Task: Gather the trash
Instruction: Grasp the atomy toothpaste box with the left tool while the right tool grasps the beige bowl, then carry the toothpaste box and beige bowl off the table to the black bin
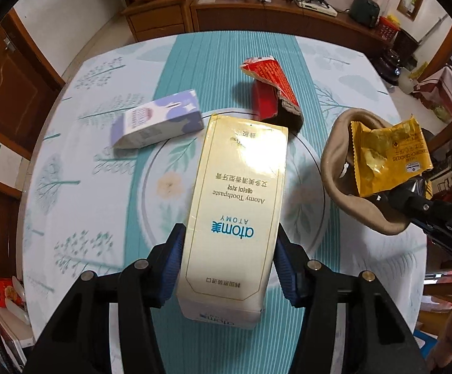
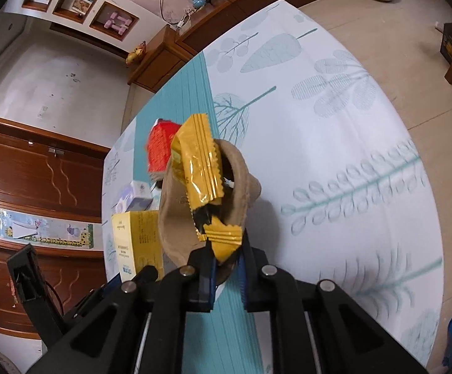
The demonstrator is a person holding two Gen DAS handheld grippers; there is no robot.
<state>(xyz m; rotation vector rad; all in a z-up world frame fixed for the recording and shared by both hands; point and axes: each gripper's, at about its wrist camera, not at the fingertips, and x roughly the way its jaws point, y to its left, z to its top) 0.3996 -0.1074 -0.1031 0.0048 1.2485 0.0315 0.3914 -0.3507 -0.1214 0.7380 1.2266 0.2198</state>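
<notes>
- Two hand-held grippers work over a round table covered with a white leaf-print cloth and a teal striped runner.
- Farthest left in the left wrist view, a small lavender and white carton lies on its side on the cloth, untouched.
- Next to it, the left gripper is clamped on a long pale yellow toothpaste box, its blue pads pressing both long sides; the box's far end reaches over a white plate with a flower print.
- Beyond the box, a torn red cardboard packet stands crumpled on the runner, just past the plate's rim.
- To the right, the right gripper is pinched shut on a yellow foil cracker wrapper, gripping its lower end.
- A tan, floppy, bowl-shaped item hangs with the wrapper, above the table; whether the pads also pinch it cannot be told.
</notes>
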